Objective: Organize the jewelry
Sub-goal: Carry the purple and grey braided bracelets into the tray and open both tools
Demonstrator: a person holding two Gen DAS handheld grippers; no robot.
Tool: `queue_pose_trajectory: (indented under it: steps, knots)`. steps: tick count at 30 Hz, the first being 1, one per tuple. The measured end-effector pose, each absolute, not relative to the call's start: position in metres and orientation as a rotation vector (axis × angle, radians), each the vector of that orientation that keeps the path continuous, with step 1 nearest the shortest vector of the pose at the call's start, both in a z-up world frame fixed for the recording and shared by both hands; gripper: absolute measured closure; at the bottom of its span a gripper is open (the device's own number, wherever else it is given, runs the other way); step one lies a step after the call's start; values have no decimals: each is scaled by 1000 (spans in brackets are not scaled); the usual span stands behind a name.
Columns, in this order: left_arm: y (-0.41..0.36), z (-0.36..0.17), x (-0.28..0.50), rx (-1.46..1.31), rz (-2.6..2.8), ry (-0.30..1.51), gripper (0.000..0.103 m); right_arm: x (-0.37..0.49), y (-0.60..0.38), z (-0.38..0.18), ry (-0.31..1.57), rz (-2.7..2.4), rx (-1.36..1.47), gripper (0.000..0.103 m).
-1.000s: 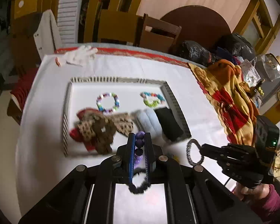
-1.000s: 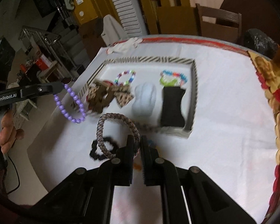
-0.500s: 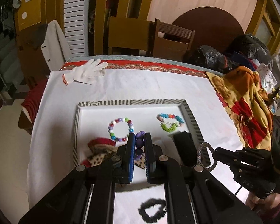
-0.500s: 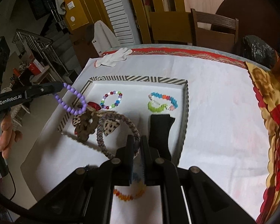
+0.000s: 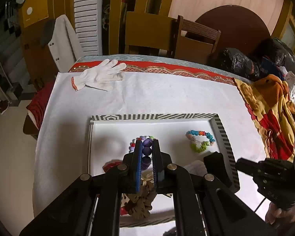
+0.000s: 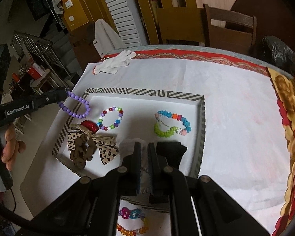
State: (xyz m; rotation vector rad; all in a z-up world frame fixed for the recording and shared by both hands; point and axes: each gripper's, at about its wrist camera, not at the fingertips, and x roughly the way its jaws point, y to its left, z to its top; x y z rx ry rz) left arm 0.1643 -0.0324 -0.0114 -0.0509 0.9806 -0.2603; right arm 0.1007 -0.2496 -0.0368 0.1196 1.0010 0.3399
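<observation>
Left wrist view: the left tongs [image 5: 147, 143] are closed on a purple bead bracelet [image 5: 147, 149], several beads pinched between the two fingers. They hang over the striped-rim tray [image 5: 155, 116], which sits on the white-covered bench [image 5: 147, 96]. Directly past the fingertips, a multicolour bead bracelet [image 5: 142, 138] lies on the tray floor (mostly hidden by the tongs). A blue-and-green flower bracelet [image 5: 200, 140] lies toward the tray's right side. A leopard-print scrunchie [image 5: 141, 204] shows below the fingers, near the tray's front edge. A white glove [image 5: 100, 76] lies at the far left of the bench. The right tongs enter from the right edge; what they hold cannot be told from here.

Right wrist view: the right tongs [image 6: 144, 147] are closed, with a thin strand of a braided bracelet [image 6: 144, 177] just visible between the fingers (detail poor). They hover over the tray's front edge, between a pale fabric piece [image 6: 127, 146] and a black fabric piece [image 6: 172, 151]. The left tongs [image 6: 65, 94] come in from the left, the purple bead bracelet dangling as a loop over the tray's left rim. An orange-and-pink bead bracelet [image 6: 130, 222] lies on the bench outside the tray, under the tongs.
</observation>
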Motion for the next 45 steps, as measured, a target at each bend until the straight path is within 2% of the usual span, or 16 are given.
queue_pose_trajectory:
  steps: [2,4,5,11,13,18,20,21,22,24,36,38,40,42,45]
  knots:
    - [-30,-17,170,-53,-260,992,102,101,-254,-41,1023,360,154,96]
    - [-28,-23,176,-60,-252,1005,102,102,-257,-51,1059,357,164,85]
    - [-27,-26,178,-65,-249,1011,102,102,-258,-56,1076,353,163,84]
    - [-19,-46,192,-102,-227,1055,102,98,-250,-84,1140,391,131,82]
    - [-17,-53,195,-104,-217,1067,102,98,-245,-92,1151,390,91,74]
    - [-11,-62,200,-122,-200,1089,102,105,-236,-106,1173,435,52,72]
    - [-9,-65,200,-126,-194,1096,102,109,-235,-110,1183,452,49,72]
    - [-8,-66,201,-127,-193,1097,102,109,-235,-111,1181,456,47,76]
    - [-7,-67,201,-128,-190,1099,102,109,-236,-109,1169,462,54,89]
    - [-5,-71,203,-133,-184,1105,102,109,-238,-102,1146,475,72,92]
    - [1,-91,210,-148,-135,1137,102,153,-243,-91,1119,385,192,93]
    - [2,-93,209,-149,-130,1138,100,159,-240,-92,1128,375,196,86]
    - [3,-96,208,-138,-115,1147,88,161,-239,-92,1126,372,200,71]
    - [5,-98,206,-150,-119,1153,81,158,-237,-93,1124,374,199,70]
    - [5,-96,200,-137,-103,1150,78,151,-235,-96,1140,385,190,69]
